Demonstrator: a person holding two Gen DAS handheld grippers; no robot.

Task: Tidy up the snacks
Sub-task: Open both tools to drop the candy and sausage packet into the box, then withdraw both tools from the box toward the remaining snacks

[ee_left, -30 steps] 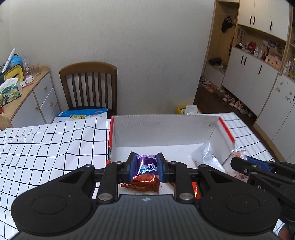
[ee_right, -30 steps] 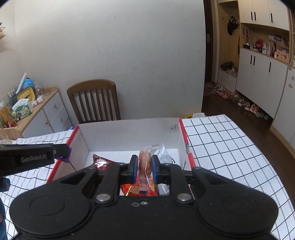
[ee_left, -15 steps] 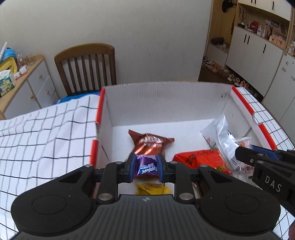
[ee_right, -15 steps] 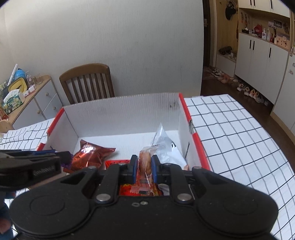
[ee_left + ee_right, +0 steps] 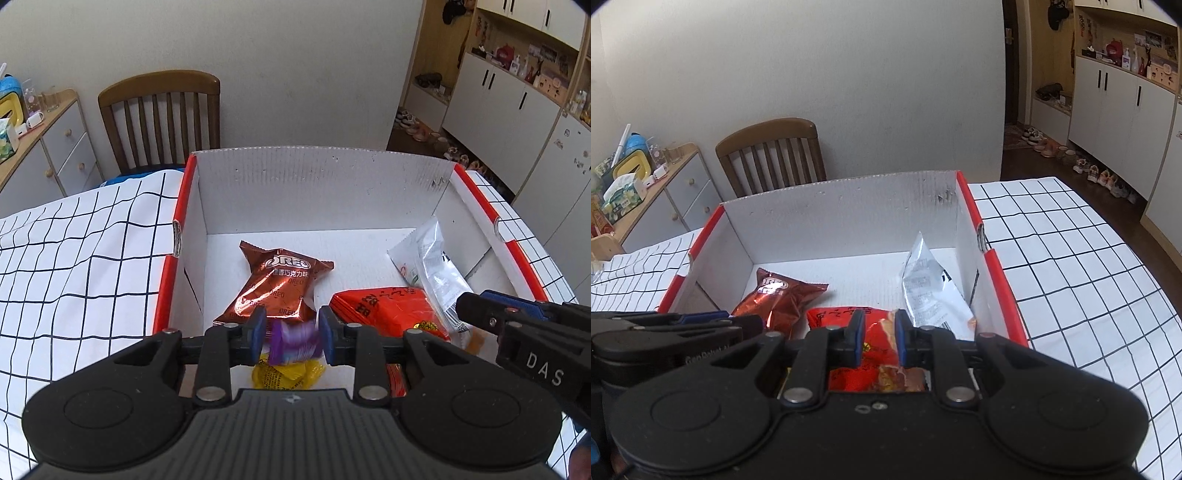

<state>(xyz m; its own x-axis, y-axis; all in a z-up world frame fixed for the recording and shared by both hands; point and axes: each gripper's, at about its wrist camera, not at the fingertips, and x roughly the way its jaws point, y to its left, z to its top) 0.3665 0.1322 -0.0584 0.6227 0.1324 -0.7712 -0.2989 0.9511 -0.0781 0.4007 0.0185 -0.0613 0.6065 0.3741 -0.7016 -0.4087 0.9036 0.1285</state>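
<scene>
A white cardboard box with red rims (image 5: pixel 325 192) (image 5: pixel 842 218) stands on the checked tablecloth. In it lie a brown Oreo pack (image 5: pixel 280 284) (image 5: pixel 775 299), a red snack bag (image 5: pixel 384 310) (image 5: pixel 838 317), a silver-white pouch (image 5: pixel 432 266) (image 5: pixel 927 284) and a yellow pack (image 5: pixel 288 374). My left gripper (image 5: pixel 291 338) is over the box's near part with its jaws apart; a blurred purple snack (image 5: pixel 293 341) sits loose between them. My right gripper (image 5: pixel 879 339) is open over the red bag; the clear-wrapped snack has left it.
A wooden chair (image 5: pixel 162 118) (image 5: pixel 772 155) stands behind the table. A cabinet with clutter (image 5: pixel 646 184) is at the left, white cupboards (image 5: pixel 1115 107) at the right. The checked cloth (image 5: pixel 81 251) (image 5: pixel 1071 258) spreads on both sides of the box.
Both grippers moved forward and down over the box. The left jaws opened and the purple snack is falling free. The right jaws opened and let go of the clear-wrapped snack.
</scene>
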